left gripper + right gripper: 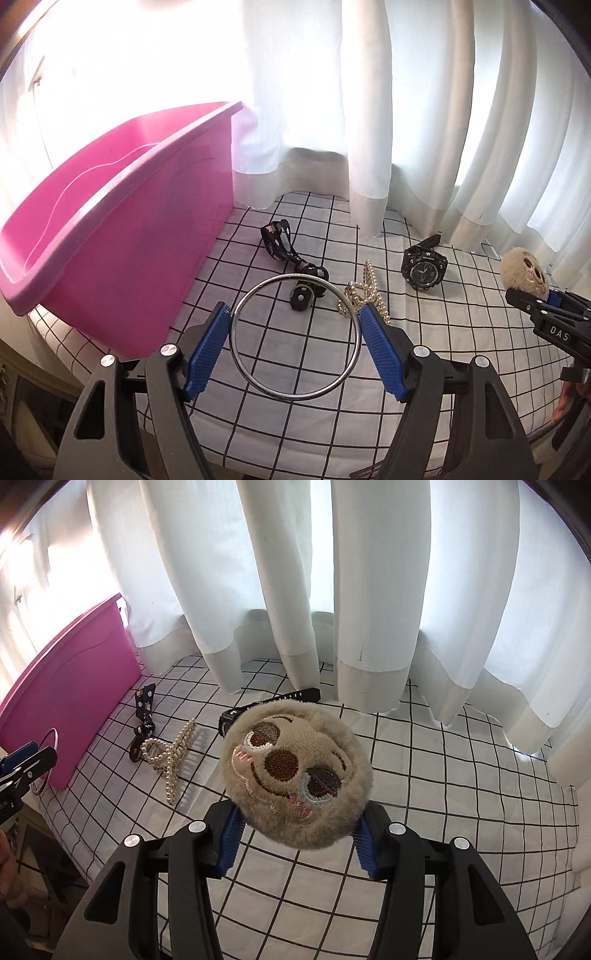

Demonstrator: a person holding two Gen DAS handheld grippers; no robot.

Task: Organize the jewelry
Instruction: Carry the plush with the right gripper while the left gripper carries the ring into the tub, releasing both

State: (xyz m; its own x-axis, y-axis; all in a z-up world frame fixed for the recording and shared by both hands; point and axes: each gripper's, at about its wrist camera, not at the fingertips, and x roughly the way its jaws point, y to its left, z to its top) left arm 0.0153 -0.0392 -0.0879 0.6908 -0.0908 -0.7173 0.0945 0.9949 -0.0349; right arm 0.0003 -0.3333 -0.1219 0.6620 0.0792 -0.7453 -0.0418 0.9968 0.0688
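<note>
The pink bin (122, 229) waits at left to receive everything. My left gripper (295, 339) pinches the silver bangle (294, 338) across its rim; my right gripper (297, 834) clamps the plush sloth clip (295, 771), both lifted for dropping in.

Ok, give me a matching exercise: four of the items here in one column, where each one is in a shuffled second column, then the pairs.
Items:
1. silver bangle
2. plush sloth face
3. black watch
4. pearl hair claw

Places:
A. lying on the checked cloth near the curtain
B. clamped in the right gripper
C. held between the left gripper's blue pads
D. lying on the cloth beside the black patterned band

Pairs: 1-C, 2-B, 3-A, 4-D
</note>
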